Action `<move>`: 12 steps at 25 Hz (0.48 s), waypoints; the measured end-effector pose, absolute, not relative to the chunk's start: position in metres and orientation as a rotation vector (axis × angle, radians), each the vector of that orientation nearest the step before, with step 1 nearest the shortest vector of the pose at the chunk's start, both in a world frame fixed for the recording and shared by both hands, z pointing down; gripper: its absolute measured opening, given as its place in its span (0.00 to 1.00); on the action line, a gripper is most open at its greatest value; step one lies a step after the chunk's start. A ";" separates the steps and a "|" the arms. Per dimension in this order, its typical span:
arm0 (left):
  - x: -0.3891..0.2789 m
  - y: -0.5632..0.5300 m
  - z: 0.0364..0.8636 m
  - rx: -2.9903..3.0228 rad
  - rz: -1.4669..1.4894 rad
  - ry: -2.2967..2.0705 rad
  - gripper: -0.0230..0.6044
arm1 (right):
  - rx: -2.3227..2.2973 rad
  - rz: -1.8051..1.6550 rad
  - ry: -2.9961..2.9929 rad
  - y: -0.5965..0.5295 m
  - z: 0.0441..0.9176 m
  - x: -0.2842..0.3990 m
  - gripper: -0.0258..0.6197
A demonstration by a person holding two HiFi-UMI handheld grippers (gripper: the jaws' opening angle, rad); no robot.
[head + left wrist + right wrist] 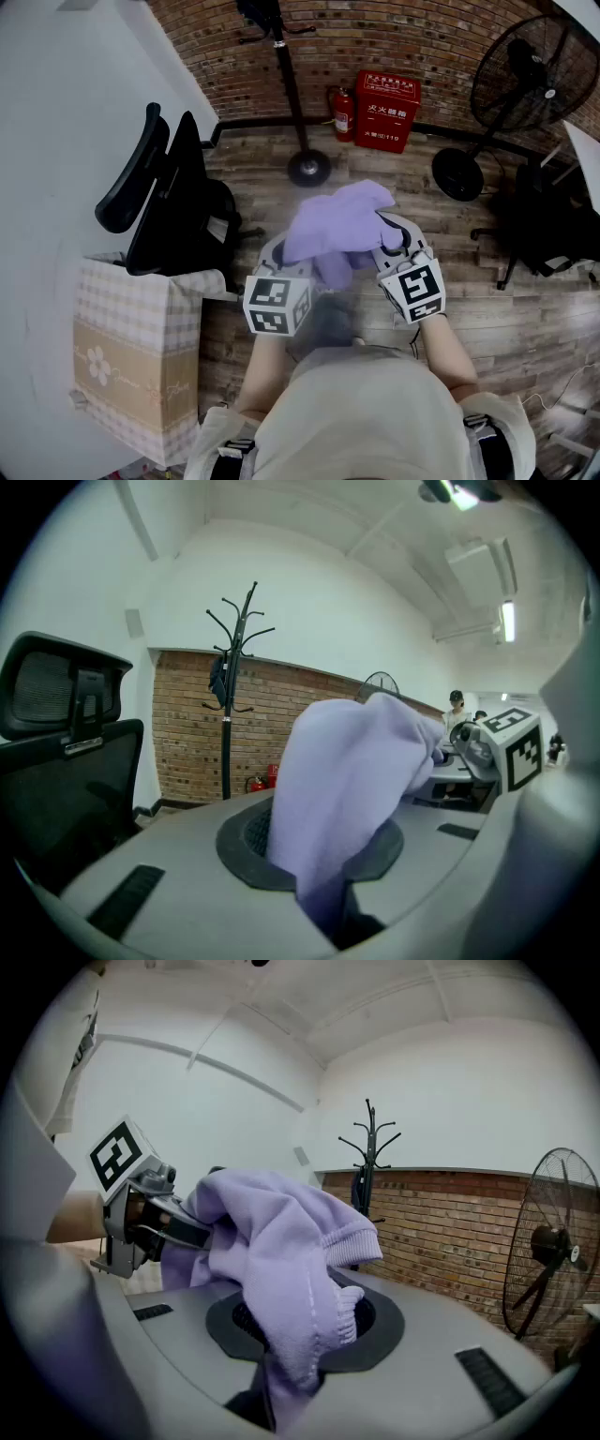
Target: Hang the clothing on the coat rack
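Observation:
A lilac sweatshirt hangs bunched between my two grippers, above the wooden floor. My left gripper is shut on its left side; in the left gripper view the cloth rises out of the pinched jaws. My right gripper is shut on its right side, where a ribbed cuff folds over the jaws. The black coat rack stands ahead by the brick wall, its round base on the floor. Its hooks carry a dark item. The rack is some way off from both grippers.
A black office chair stands at the left, with a checked paper bag beside it. A red fire extinguisher and red box sit by the wall. A standing fan and another chair are at the right.

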State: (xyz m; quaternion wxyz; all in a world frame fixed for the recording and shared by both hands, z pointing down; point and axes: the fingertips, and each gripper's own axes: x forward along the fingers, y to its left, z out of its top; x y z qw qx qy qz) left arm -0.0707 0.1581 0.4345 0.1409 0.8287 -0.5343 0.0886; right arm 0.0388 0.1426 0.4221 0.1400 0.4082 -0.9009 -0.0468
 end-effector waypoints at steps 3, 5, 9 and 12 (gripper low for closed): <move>-0.065 0.194 0.439 2.378 0.258 -1.549 0.12 | 1.156 -0.141 -2.601 0.179 0.424 0.044 0.18; -0.061 0.213 0.440 2.376 0.255 -1.553 0.12 | 1.152 -0.150 -2.602 0.198 0.424 0.048 0.18; -0.057 0.234 0.433 2.383 0.243 -1.570 0.12 | 1.146 -0.171 -2.610 0.219 0.418 0.053 0.18; -0.055 0.243 0.429 2.392 0.246 -1.580 0.12 | 1.145 -0.190 -2.615 0.227 0.414 0.055 0.18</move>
